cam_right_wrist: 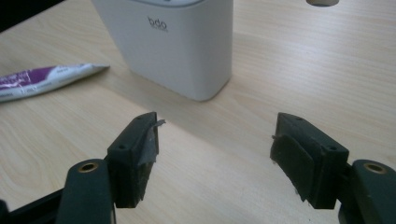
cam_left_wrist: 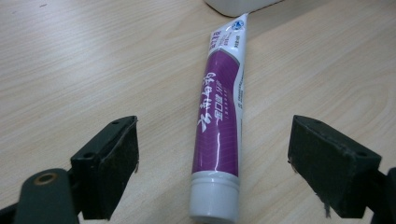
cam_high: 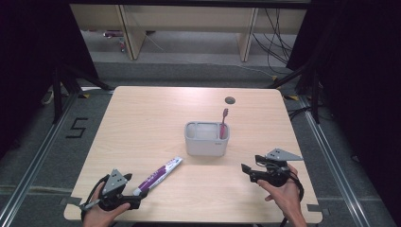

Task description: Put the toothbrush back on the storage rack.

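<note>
Left tongs [cam_left_wrist: 212, 154] sit at the near left corner of the surface [cam_high: 142, 118], jaws wide apart with the cap end of the toothpaste tube [cam_left_wrist: 219, 116] lying between them; pads clear of the tube on both sides, nothing clamped. Right tongs [cam_right_wrist: 215, 154] at the near right, jaws also wide apart and empty, over bare wood, aimed at the white holder [cam_right_wrist: 177, 46]. Left gripper view: tube is purple with a white cap nearest the tongs, white crimped far end with blue and red print, white lettering along the body; its far end lies just short of the holder's base. Right gripper view adds small grey lettering on the holder's wall and the tube's flat end at far left, apart from the holder. High view gives the layout: tube [cam_high: 158, 176] lies flat and diagonal from the left tongs [cam_high: 137, 201] up toward the holder [cam_high: 206, 139] at mid-surface; a pink toothbrush [cam_high: 223, 122] stands tilted in the holder's right side; right tongs [cam_high: 246, 170] near the holder, not touching.
</note>
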Motion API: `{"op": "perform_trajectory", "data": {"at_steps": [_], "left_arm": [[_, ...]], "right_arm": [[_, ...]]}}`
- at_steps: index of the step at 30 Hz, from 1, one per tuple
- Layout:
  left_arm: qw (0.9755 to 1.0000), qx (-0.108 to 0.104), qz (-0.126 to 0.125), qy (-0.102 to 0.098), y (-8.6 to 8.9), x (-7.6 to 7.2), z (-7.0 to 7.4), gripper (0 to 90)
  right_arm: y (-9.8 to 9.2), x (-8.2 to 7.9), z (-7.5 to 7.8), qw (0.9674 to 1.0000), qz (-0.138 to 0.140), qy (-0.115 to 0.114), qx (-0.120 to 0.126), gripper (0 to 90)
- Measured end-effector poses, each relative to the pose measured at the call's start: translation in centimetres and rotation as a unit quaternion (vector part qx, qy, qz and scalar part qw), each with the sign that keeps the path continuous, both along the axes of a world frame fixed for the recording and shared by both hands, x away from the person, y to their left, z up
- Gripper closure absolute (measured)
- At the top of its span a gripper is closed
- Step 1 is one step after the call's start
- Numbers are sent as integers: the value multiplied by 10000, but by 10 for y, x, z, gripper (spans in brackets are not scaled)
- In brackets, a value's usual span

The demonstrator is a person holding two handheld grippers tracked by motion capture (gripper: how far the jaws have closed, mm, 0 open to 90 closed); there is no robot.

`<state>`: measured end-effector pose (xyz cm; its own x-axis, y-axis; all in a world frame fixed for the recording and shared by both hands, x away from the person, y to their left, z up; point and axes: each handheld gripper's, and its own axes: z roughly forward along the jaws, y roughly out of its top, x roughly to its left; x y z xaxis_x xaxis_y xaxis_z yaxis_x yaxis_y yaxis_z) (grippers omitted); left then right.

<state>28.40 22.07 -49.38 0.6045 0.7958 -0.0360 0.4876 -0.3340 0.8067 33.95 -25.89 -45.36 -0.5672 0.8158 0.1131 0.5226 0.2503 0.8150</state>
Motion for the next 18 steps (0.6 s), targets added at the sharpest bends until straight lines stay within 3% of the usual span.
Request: {"op": "perform_trajectory", "data": {"at_steps": [2, 3, 4, 8, 9, 12, 13, 18], "left_arm": [[10000, 4, -6, 3, 0, 0, 0, 159], [10000, -59, 34, -3, -1, 0, 0, 159], [10000, -24, 6, 13, 0, 0, 0, 159], [10000, -1, 5, 10, 0, 0, 0, 159], [10000, -5, 2, 7, 0, 0, 0, 159], [10000, 17, 37, 22, 0, 0, 0, 159], [10000, -28, 24, 2, 0, 0, 0, 159], [10000, -13, 17, 9, 1, 0, 0, 159]], "right_arm": [[1, -1, -1, 10000, 10, 64, 70, 318], [3, -4, -3, 9996, 6, 200, 194, 318], [4, -6, -5, 9999, 26, 66, 157, 317], [6, -9, -8, 9997, 72, 117, 179, 312], [4, -9, -8, 9999, 141, 63, 1, 310], [5, -11, -11, 9998, 182, 78, -15, 307], [7, -13, -12, 9996, 148, 219, 60, 307], [8, -19, -15, 9995, 264, 130, -121, 286]]}}
